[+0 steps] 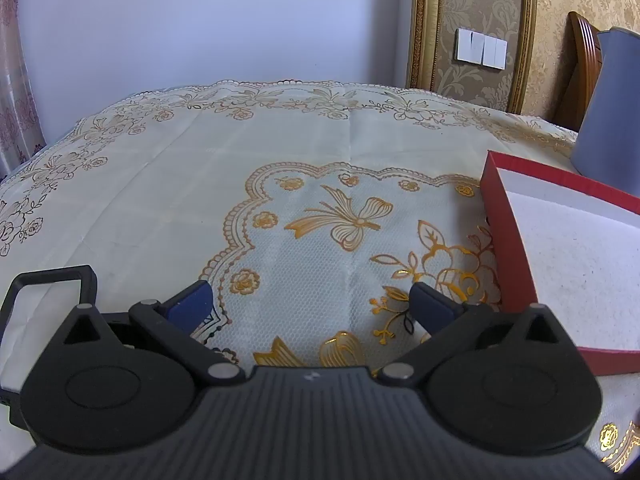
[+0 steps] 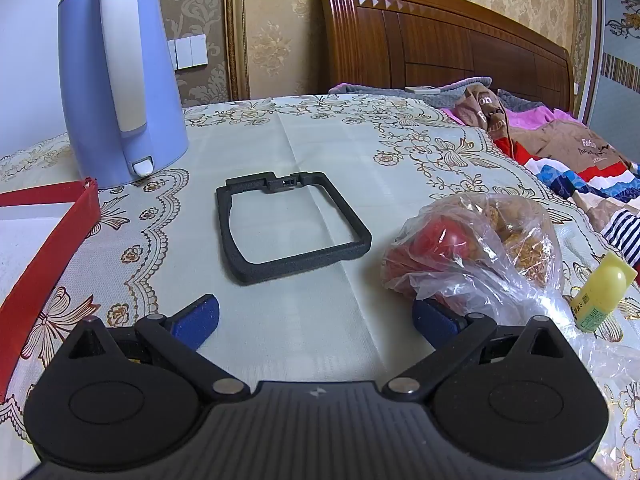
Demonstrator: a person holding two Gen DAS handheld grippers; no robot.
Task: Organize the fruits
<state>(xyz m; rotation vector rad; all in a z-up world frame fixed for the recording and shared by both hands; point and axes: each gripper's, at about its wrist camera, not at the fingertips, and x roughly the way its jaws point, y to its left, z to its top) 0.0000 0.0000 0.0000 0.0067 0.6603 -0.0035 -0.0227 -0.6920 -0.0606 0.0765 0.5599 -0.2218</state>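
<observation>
A clear plastic bag (image 2: 476, 248) holding red fruit (image 2: 436, 240) and brownish rough-skinned fruit (image 2: 520, 248) lies on the table at the right in the right wrist view. My right gripper (image 2: 316, 320) stands open above bare cloth, its right blue finger (image 2: 436, 322) just beside the bag's near edge. A shallow red box with a white inside (image 1: 508, 232) sits at the right of the left wrist view; its corner shows as the red box (image 2: 52, 240) at the left of the right wrist view. My left gripper (image 1: 310, 306) is open over the tablecloth, nothing between its fingers.
A light blue kettle (image 2: 120, 88) stands behind the red box. A black square frame (image 2: 292, 228) lies flat mid-table; another black frame (image 1: 48, 292) shows by the left gripper. A yellow-green bottle (image 2: 600, 292) lies right of the bag. A bed with clothes (image 2: 560, 144) borders the table.
</observation>
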